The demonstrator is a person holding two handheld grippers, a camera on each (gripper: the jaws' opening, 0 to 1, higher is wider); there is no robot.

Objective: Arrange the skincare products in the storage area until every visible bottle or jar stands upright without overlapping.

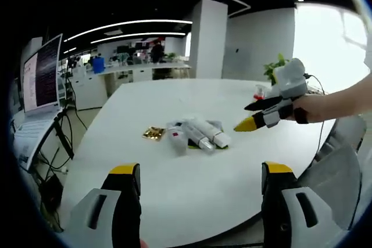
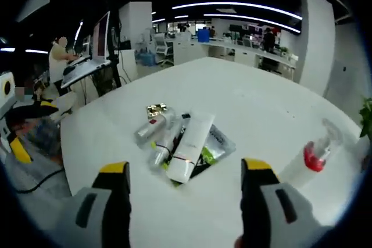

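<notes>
1. We hold the left gripper (image 1: 197, 181) above the near edge of a white round table (image 1: 192, 201), its yellow-tipped jaws spread wide with nothing between them.
2. The right gripper (image 2: 185, 183) also hangs over the table, its jaws wide apart and empty.
3. In the left gripper view, the right gripper (image 1: 256, 114) reaches in from the right, held by a hand (image 1: 317, 108), near the products.
4. The skincare products (image 2: 177, 140) lie in a heap at the middle of the table, overlapping, on their sides.
5. Among them we see a white tube (image 2: 189, 146), a silver bottle (image 2: 150, 129) with a red label, and a small gold item (image 2: 156, 109) just beside the heap.
6. A clear spray bottle (image 2: 311, 158) with a red part stands apart, on the right of the right gripper view.
</notes>
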